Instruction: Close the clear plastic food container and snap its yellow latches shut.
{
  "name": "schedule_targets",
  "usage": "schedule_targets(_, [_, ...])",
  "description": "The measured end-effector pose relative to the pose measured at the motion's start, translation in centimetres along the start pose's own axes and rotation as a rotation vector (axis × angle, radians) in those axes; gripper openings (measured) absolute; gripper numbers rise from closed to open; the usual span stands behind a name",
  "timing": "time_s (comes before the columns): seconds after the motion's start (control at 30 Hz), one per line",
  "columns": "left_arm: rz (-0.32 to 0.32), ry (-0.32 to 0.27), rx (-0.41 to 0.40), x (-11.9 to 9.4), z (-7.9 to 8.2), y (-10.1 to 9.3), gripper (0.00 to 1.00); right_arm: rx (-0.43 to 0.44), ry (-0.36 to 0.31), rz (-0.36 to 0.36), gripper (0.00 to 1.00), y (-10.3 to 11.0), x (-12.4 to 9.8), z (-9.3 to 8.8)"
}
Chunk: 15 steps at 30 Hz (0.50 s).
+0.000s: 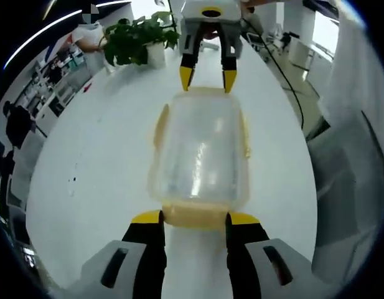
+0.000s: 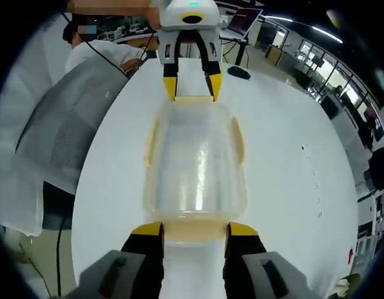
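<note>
A long white table (image 1: 86, 162) runs through an open office, with a clear plastic food container (image 1: 201, 152) lying in the middle of it, lid on. Yellow latches run along the container's edges: one on each long side (image 1: 160, 128) and one at each short end (image 1: 195, 215).

Two hand-held grippers face each other across the container, one at each short end. In the left gripper view, the left gripper (image 1: 195, 218) has its yellow-tipped jaws apart, set on either side of the near end latch and just beside it, while the right gripper (image 1: 208, 78) stands at the far end, its jaws also apart, tips at the far rim. The right gripper view mirrors this: the right gripper's jaws straddle the near end latch.

A grey mesh chair (image 2: 67, 131) stands beside the table. A potted green plant (image 1: 139, 38) sits at the far end of the table.
</note>
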<state>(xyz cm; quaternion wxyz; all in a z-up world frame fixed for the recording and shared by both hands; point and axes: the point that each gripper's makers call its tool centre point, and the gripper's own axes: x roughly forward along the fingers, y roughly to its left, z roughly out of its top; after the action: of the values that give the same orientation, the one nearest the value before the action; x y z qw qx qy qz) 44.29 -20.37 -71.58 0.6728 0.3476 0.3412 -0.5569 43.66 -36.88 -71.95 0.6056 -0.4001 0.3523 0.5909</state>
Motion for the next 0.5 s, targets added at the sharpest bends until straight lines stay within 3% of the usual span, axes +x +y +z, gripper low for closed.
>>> schedule_targets(0.5, [-0.010, 0.004, -0.010, 1.7, 1.3, -0.3, 0.35, 0.001, 0.004, 0.025, 0.35, -0.1, -0.2, -2.1])
